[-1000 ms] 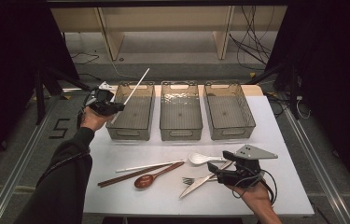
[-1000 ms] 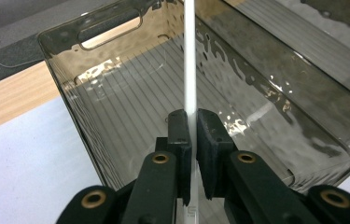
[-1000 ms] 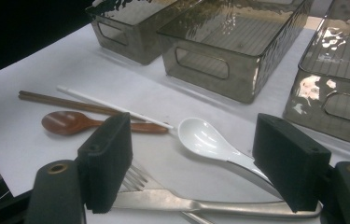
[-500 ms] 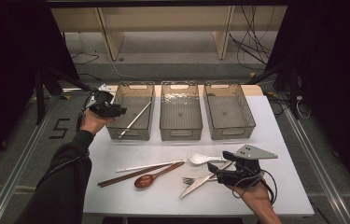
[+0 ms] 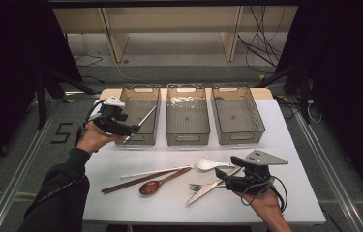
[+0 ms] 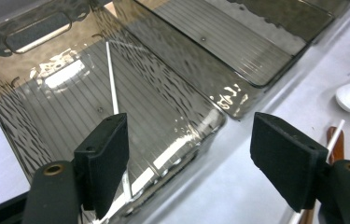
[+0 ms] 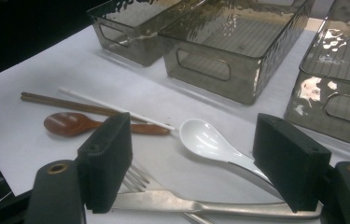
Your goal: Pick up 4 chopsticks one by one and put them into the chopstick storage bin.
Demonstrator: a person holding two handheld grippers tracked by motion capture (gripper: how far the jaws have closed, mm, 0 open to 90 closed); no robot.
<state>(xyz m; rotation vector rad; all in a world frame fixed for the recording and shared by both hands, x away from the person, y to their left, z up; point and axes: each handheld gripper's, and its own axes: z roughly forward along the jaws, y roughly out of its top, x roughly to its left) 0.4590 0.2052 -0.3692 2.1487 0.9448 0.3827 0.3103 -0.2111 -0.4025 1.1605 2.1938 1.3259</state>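
High view: sorting of cutlery into bins, barely begun. One white chopstick [image 5: 145,118] already dropped into the left bin [image 5: 143,88], leaning from floor to near rim, lower end toward the near left corner of that bin. Left gripper [image 5: 133,129] hovering at the bin's near left corner, by the table's [image 5: 290,145] far left edge, jaws just opening and now spread wide, grip released. Confirmed in the left gripper view: chopstick [image 6: 112,84] lying free inside the bin beyond the pads, nothing pressed between them.

Middle bin [image 5: 187,87] and right bin [image 5: 231,88] holding nothing yet.

Left to sort, all along the table's near edge: second white chopstick [image 5: 155,171], pair of brown chopsticks [image 5: 130,182], wooden spoon [image 5: 152,186], white spoon [image 5: 208,164], fork [image 5: 201,186] and knife [image 5: 203,192]. Right gripper [image 5: 221,179] parked low near the near right corner, jaws wide apart, straddling fork [image 7: 135,179] and knife [image 7: 186,205] handles without clamping either.

Judged progress: one item of seven done. Likely next: closing on a piece from the near-edge pile, probably the matching white chopstick for the left bin.
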